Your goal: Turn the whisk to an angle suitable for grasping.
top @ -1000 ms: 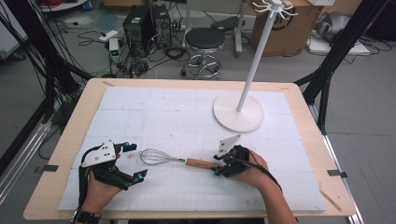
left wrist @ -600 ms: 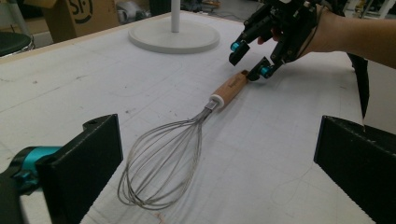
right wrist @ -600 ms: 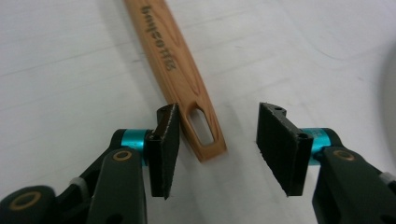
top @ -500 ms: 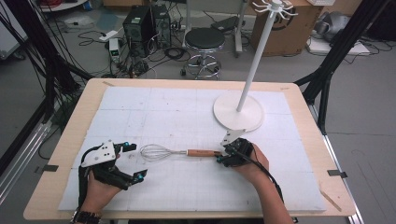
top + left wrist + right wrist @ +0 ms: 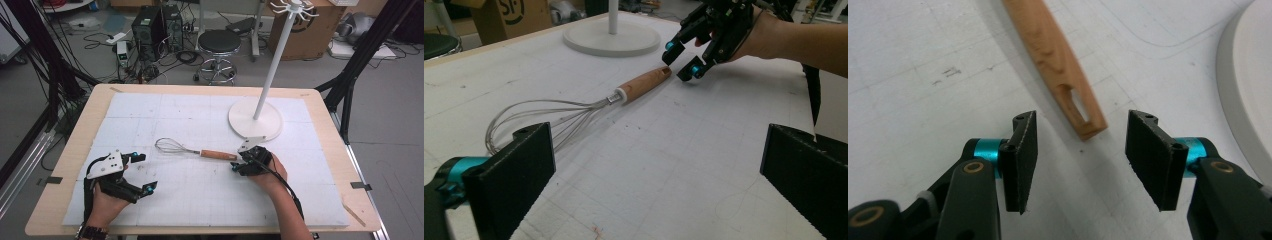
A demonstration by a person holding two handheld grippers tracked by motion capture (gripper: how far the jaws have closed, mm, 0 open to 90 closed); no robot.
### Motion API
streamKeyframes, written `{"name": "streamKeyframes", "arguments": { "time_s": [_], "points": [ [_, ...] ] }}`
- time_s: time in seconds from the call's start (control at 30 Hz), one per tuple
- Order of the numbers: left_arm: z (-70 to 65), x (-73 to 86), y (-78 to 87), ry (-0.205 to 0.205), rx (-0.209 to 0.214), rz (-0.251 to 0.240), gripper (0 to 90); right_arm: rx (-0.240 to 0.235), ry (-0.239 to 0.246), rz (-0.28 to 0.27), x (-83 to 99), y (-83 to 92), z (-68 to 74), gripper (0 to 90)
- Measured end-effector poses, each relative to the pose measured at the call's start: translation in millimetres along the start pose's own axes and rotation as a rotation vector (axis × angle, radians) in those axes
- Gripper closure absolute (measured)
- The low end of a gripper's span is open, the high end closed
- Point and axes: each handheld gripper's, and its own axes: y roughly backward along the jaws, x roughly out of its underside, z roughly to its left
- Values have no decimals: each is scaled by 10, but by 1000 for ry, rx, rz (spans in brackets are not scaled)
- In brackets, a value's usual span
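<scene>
Two grippers at the table, one whisk between them. Whisk (image 5: 195,150) lies flat on the white mat at centre frame in the high view, long axis running left-right: wire loops toward the left, wooden handle (image 5: 218,154) toward the right.

Right gripper (image 5: 236,166) sits at the handle's end, far nearer than the other. In the right gripper view the handle tip (image 5: 1083,117), with its hanging slot, lies just ahead of the jaws and roughly centred on the gap, reaching away to the upper left. Jaws have just been opening and stand half apart; the handle tip is just short of them, nothing pressed by the pads. My read: a short push forward along the handle would bring the wood between the jaws.

Left gripper (image 5: 141,172) rests at lower left, well apart from the wire loops, jaws wide and empty.

White stand (image 5: 255,120) with round base, upper right of the mat, just beyond the right hand.

Writing: a cardboard box (image 5: 509,17) at upper left of the left gripper view shows "SF".
</scene>
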Motion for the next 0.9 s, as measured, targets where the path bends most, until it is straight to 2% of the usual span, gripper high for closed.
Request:
{"name": "streamKeyframes", "arguments": {
  "time_s": [0.07,0.23,0.33,0.4,0.47,0.53,0.9],
  "points": [
    [-2,1,-2,2,3,0,17,-4,11,-6,-6,7,8,463],
    [-2,2,-2,1,2,1,17,-7,4,-22,-9,51,17,457],
    [-1,2,0,2,1,2,17,-8,-10,-52,-8,118,9,439],
    [2,3,2,1,-3,2,17,-11,-44,-104,18,233,-11,406],
    [5,4,1,0,-3,1,17,-10,-55,-123,36,278,-19,396],
    [6,4,1,0,-3,1,17,-9,-81,-163,83,368,-40,374],
    [19,1,6,-2,-12,11,17,24,-189,-276,504,829,-105,312]
  ]
}}
